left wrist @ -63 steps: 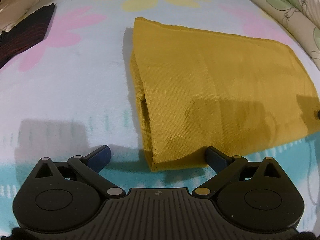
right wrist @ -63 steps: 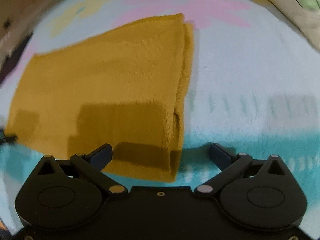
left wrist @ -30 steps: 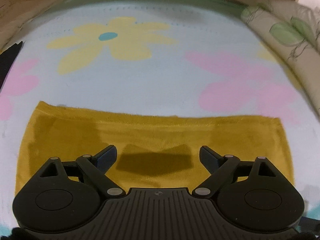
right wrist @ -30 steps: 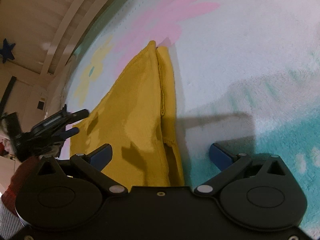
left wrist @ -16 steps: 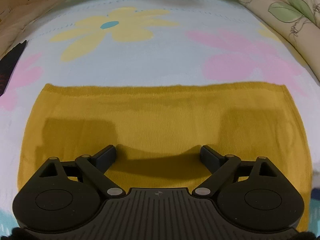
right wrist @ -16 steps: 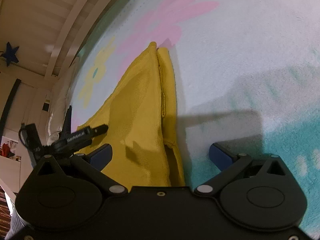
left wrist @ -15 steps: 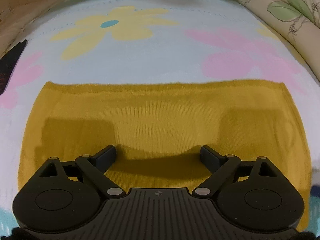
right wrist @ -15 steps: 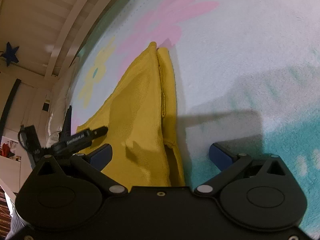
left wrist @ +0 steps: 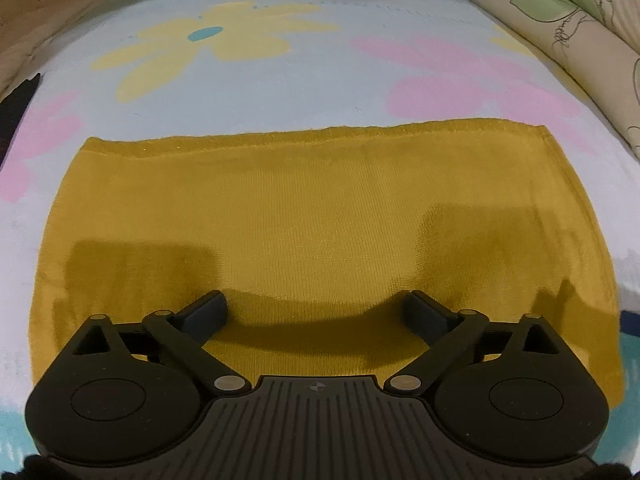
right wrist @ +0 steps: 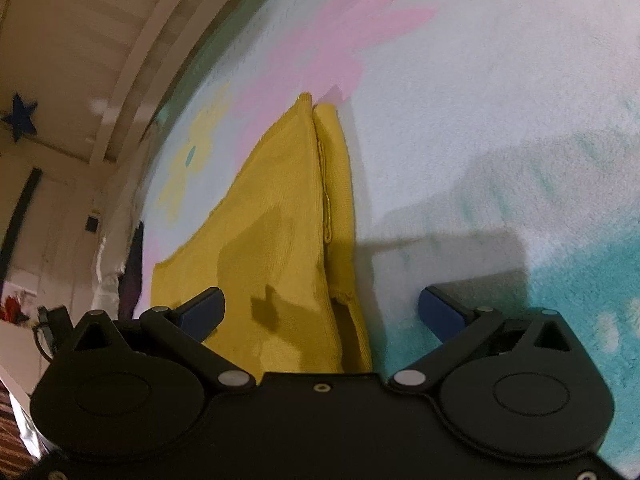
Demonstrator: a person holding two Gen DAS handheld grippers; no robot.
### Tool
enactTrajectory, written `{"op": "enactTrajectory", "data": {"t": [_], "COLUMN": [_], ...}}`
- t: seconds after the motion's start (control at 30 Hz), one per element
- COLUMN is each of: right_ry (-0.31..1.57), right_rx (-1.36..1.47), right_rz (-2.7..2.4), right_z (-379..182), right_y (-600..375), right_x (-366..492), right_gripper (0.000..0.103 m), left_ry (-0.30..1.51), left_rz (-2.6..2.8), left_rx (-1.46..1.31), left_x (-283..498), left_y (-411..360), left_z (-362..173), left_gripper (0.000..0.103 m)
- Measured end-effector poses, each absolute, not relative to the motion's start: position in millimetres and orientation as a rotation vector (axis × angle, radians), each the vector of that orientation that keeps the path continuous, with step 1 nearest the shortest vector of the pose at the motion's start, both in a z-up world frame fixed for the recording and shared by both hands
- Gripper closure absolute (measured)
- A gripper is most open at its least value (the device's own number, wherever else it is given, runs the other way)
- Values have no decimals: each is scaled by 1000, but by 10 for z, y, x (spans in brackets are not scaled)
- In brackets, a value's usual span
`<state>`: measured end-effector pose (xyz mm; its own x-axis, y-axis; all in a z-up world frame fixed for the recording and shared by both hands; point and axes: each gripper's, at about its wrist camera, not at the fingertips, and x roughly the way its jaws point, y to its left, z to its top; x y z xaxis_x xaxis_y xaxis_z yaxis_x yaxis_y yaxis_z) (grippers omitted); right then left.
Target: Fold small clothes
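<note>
A mustard-yellow folded garment (left wrist: 320, 216) lies flat on a light blue flowered blanket (left wrist: 280, 92). My left gripper (left wrist: 316, 314) is open and empty, low over the garment's near edge at its middle. In the right wrist view the same garment (right wrist: 276, 220) runs away from me with its layered right edge showing. My right gripper (right wrist: 320, 312) is open and empty, straddling the garment's near right corner, with its right finger over the blanket (right wrist: 500, 120).
A cream pillow with green leaf print (left wrist: 568, 28) borders the blanket at the back right. A dark cloth (left wrist: 16, 108) lies at the far left edge. In the right wrist view a pale wall with a blue star (right wrist: 20, 120) stands at left.
The left gripper turned from the garment's left end to face its long edge, then moved closer and lower over it. The right gripper tilted over the right corner and has held still since.
</note>
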<state>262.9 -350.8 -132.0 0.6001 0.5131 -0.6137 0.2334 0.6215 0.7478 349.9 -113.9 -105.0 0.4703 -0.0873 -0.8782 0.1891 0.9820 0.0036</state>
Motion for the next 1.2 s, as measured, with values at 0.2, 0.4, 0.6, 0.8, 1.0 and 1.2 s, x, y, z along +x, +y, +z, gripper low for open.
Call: {"op": "enactTrajectory", "data": {"t": [0.2,0.4,0.6,0.8,1.0,1.2], "right_ry": [852,798,807,818,855,904], "right_rx": [1049,1083,1034,995,948,977], "right_rz": [177,173,261,277,288,250], "right_z": [-1410,-1434,-1433,-1389,-1377,-1533], "right_y": [-3578,-3526,-3376,-3264,-3178,-3237], "right_x": [2670,2752,2931,3043,3113,3090], "right_gripper": [0,0,0,0,17,72], "left_ry": [1083,1074,1057,1060,1075,1030], "left_rz": [-186,-177,-163,-161,-170,-117], "left_rx": [106,109,102,111,98,110], "left_x": [3599,3541,3434,3416,3454,3424], "left_y": [-1146,-1164,-1168,-1176,-1122,-1010], "left_z": [-1073,-1075,-1065,-1057,-968,-834], "left_gripper": [1,1,1,0,9,25]}}
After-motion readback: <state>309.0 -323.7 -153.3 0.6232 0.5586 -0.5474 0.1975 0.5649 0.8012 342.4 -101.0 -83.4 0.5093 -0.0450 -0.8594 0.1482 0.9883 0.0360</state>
